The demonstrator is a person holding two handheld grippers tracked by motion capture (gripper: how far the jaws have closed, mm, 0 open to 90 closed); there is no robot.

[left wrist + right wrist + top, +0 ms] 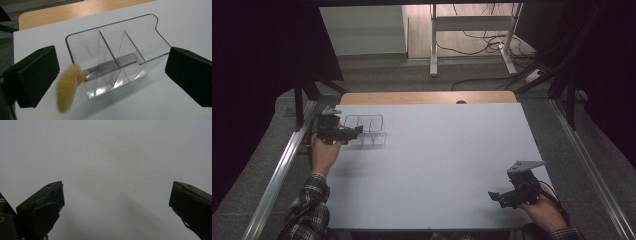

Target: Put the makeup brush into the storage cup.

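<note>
A clear plastic organizer (368, 130) (82, 47) with several compartments stands on the white table near its back left. A brush with tan bristles (67, 90) leans in its nearest compartment, handle down inside and bristle head sticking out over the near corner. My left gripper (357, 131) (112, 58) is level with the organizer's left end, its jaws open wide on either side of it. The pads do not touch the box or the brush. My right gripper (498, 198) (116, 192) rests at the table's front right, open, with only bare white surface between its jaws.
The white tabletop (437, 160) has a wooden strip (427, 97) along its far edge. Metal rails (282, 165) run along both sides of the table. Beyond it are desk legs (433, 45) and loose cables on the floor.
</note>
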